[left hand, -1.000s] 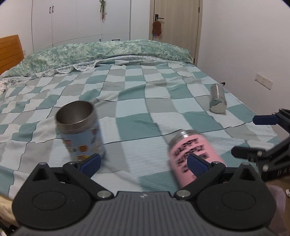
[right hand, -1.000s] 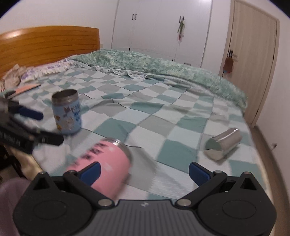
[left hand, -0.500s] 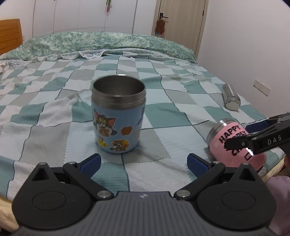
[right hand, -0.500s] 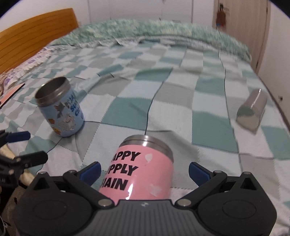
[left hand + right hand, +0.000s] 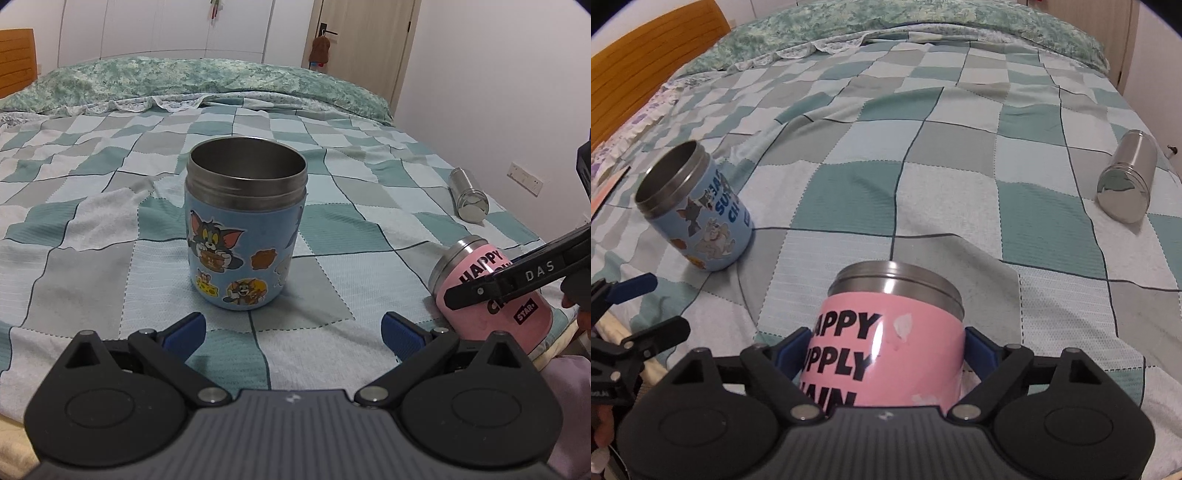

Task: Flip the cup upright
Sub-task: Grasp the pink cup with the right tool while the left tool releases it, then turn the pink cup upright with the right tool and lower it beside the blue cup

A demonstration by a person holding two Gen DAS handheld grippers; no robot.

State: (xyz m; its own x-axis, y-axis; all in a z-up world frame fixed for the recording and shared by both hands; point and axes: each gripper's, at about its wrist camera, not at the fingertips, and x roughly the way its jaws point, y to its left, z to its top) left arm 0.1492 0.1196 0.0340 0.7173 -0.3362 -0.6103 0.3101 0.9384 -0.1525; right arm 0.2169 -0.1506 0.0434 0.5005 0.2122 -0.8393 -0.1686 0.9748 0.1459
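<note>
Right wrist view shows the pink cup (image 5: 886, 343) lying on its side near the front edge of the checked blanket (image 5: 960, 155), steel rim pointing away, with the right gripper (image 5: 886, 354) jaws pressed against both its sides. Left of it a blue cartoon cup (image 5: 698, 210) stands upright, mouth open; a steel bottle (image 5: 1126, 184) lies on its side well off to the right. Nothing sits between them. The left gripper (image 5: 291, 332) hovers before the blue cup, jaws wide apart, holding nothing
</note>
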